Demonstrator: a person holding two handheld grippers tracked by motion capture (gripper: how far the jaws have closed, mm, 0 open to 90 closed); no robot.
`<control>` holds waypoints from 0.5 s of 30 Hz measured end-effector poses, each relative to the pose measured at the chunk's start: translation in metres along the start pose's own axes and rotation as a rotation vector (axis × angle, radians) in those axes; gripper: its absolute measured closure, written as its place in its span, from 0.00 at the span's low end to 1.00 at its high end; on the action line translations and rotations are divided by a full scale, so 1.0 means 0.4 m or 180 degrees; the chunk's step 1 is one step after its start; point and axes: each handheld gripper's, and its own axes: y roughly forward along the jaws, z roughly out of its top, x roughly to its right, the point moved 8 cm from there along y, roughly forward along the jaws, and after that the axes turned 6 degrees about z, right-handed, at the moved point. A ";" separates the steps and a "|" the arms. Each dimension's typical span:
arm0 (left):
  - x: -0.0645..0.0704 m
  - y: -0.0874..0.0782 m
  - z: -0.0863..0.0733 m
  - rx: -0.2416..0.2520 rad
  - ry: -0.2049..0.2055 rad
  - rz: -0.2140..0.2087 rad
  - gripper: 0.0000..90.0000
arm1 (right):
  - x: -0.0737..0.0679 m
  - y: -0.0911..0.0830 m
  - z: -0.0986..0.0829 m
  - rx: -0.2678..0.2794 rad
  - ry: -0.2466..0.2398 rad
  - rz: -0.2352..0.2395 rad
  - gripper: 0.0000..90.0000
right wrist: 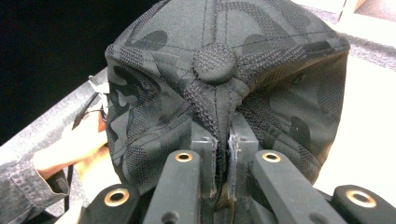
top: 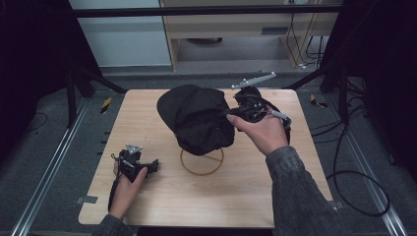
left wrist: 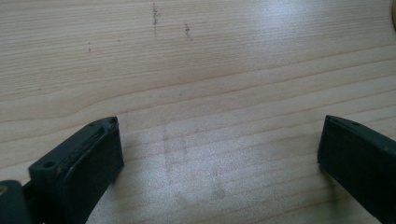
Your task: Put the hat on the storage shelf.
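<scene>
A black baseball cap (top: 199, 118) hangs above the middle of the wooden table (top: 162, 201). My right gripper (top: 235, 111) is shut on the cap's crown fabric from the right side. In the right gripper view the cap (right wrist: 224, 84) shows a dark camouflage pattern and a top button, with a fold of it pinched between the jaws of my right gripper (right wrist: 223, 140). My left gripper (top: 153, 165) rests low at the table's left front, open. In the left gripper view its wide-apart fingers (left wrist: 93, 158) frame bare wood (left wrist: 219, 84).
A thin wooden ring (top: 202, 162), like the base of a stand, lies on the table under the cap. Black frame legs (top: 74, 93) and cables (top: 354, 187) surround the table. A light cabinet (top: 236, 29) stands beyond the far edge.
</scene>
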 end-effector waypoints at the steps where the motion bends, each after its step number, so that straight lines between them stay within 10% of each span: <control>1: 0.000 0.000 0.000 0.0000 -0.0004 -0.0003 0.00 | 0.001 0.003 0.000 0.0003 -0.0001 -0.0001 0.93; 15: 0.001 0.000 0.000 0.0002 0.0003 -0.0003 0.00 | -0.002 0.038 -0.002 -0.0079 -0.0039 -0.0039 0.92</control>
